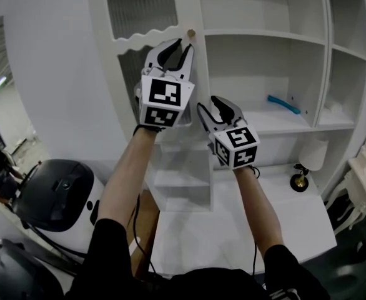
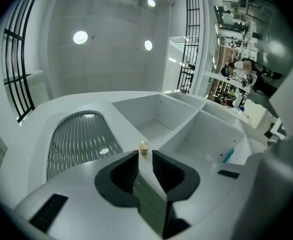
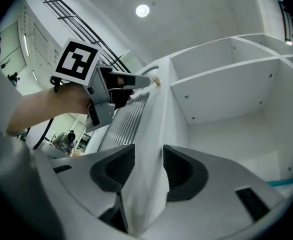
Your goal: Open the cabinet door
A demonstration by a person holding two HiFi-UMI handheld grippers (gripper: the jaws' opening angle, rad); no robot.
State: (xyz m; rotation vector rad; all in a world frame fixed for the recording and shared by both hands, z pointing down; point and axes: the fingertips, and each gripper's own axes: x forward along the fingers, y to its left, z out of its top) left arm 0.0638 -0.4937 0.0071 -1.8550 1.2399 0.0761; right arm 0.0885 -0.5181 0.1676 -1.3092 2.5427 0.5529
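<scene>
The white cabinet door has a ribbed glass panel and a small brass knob. My left gripper is raised to the knob. In the left gripper view the knob sits just beyond the tips of the left gripper, whose jaws stand apart and do not touch it. My right gripper is lower, at the door's free edge. In the right gripper view that edge runs between the parted jaws of the right gripper, and the pads do not press on it.
Open white shelves lie right of the door, with a blue object on one. A small lamp stands on the white desk. A small white drawer unit is below my hands. A black-and-white machine is at lower left.
</scene>
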